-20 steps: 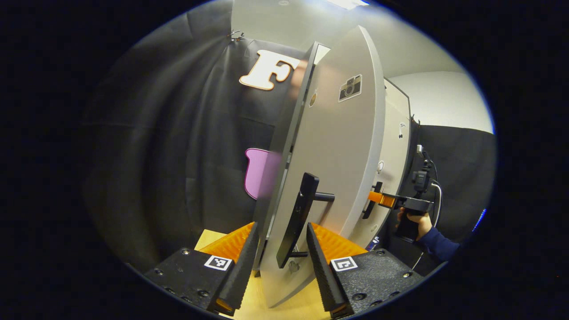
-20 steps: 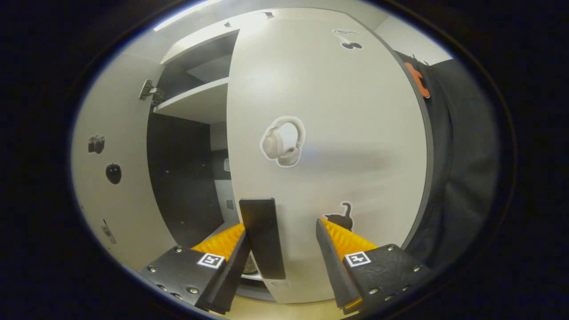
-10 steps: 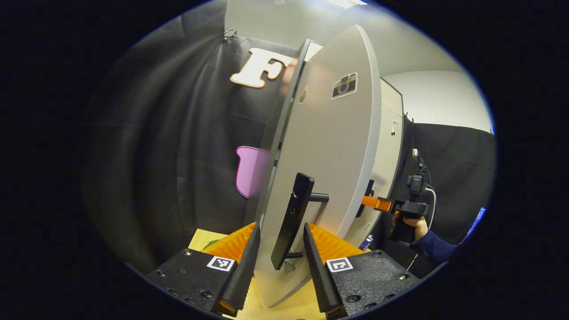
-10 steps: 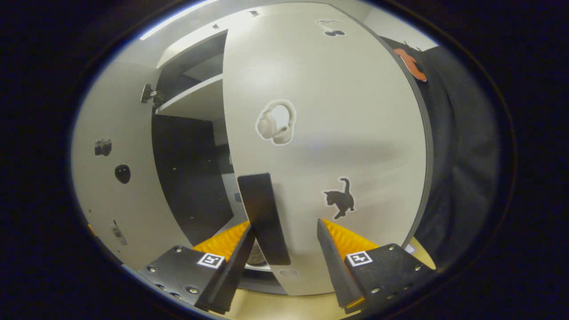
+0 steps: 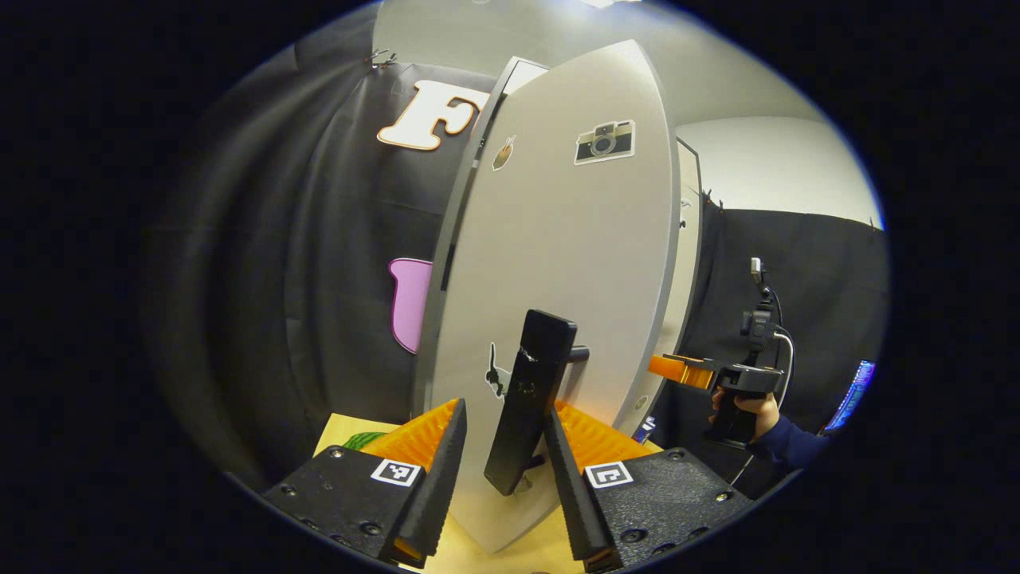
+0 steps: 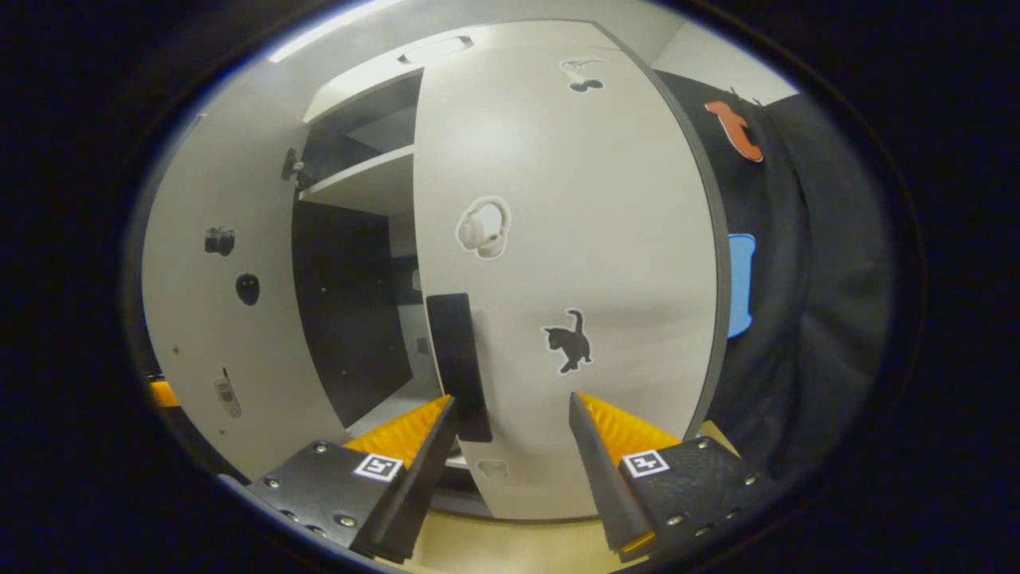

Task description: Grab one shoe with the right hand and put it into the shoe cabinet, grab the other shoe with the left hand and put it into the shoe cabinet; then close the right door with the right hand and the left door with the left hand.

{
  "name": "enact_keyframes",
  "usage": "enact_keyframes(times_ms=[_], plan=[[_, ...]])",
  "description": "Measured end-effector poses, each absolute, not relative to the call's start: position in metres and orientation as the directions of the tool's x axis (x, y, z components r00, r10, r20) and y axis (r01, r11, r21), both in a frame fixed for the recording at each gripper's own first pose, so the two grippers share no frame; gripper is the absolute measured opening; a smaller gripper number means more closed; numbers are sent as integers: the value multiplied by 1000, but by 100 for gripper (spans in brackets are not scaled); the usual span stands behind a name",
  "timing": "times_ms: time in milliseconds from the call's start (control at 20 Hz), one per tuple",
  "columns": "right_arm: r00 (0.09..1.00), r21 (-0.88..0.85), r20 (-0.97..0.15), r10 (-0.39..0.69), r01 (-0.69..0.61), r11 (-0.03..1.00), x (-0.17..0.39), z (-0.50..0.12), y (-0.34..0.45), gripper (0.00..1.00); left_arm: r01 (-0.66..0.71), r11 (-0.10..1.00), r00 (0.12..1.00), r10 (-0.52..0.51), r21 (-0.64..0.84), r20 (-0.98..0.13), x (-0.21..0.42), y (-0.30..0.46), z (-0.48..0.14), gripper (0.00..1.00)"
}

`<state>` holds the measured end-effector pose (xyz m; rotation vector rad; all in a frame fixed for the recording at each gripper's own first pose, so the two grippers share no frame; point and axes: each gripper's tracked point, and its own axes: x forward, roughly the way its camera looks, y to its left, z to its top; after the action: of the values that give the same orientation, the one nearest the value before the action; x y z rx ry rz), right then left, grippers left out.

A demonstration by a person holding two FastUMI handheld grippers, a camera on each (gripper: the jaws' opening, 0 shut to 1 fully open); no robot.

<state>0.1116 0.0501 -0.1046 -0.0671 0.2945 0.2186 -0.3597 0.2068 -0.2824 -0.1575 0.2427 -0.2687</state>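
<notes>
In the left gripper view, the left gripper (image 5: 502,470) is sitting at the left door (image 5: 558,263) of the shoe cabinet (image 6: 358,171), its 2 fingers spread apart on either side of the door's black handle (image 5: 530,402). The handle is standing upright between the fingers; the right-side finger looks to be touching it, though I cannot tell for sure, and the other finger is clear of it. The door is partly ajar, carrying a camera sticker (image 5: 604,142) near its top and a small dark sticker (image 5: 497,373) beside the handle.

Farther off in the same view, the right gripper (image 5: 677,368) is reaching toward the right door (image 5: 684,263), held by a hand (image 5: 753,410) in a dark sleeve (image 5: 797,446).

In the right gripper view, the right gripper (image 6: 510,470) is facing the right door (image 6: 574,255), fingers wide apart and holding nothing. The door's black handle (image 6: 460,367) is standing just above the left-side finger, not between the pair. This door is nearly shut, showing a headphone sticker (image 6: 483,227) and a cat sticker (image 6: 569,341). Between the 2 doors a dark gap is showing a shelf (image 6: 362,179) inside. The shoes are not clear enough to make out within that gap.
</notes>
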Motion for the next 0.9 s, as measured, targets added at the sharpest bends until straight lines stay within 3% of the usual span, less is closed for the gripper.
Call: enact_keyframes(times_ms=[150,200,250,350,400,450,550,650,900], plan=[[933,-36,-295,205,-225,974,107,-101,46,85,263,945,932,-301,-192,-205,-354,191,-284,53],[933,-38,-295,205,-226,973,104,-100,44,85,273,944,929,-308,-184,-205,-354,184,-285,68],[934,-42,-294,203,-225,974,103,-98,42,85,283,944,927,-314,-171,-202,-353,179,-285,61],[935,-50,-295,198,-222,974,100,-97,38,83,298,944,923,-323,-144,-207,-348,170,-286,61],[935,-53,-295,197,-222,974,98,-96,36,85,306,943,922,-328,-131,-207,-343,165,-287,54],[936,-56,-293,196,-222,973,96,-95,35,85,313,942,919,-332,-119,-212,-340,160,-288,61],[938,-68,-289,189,-217,974,91,-93,29,85,309,945,919,-325,-107,-221,-330,158,-291,55],[942,-79,-284,180,-210,974,86,-91,23,85,316,939,912,-340,-134,-230,-324,147,-293,66],[951,-101,-279,134,-167,981,74,-89,-5,85,326,929,903,-360,-174,-234,-307,115,-301,66]])
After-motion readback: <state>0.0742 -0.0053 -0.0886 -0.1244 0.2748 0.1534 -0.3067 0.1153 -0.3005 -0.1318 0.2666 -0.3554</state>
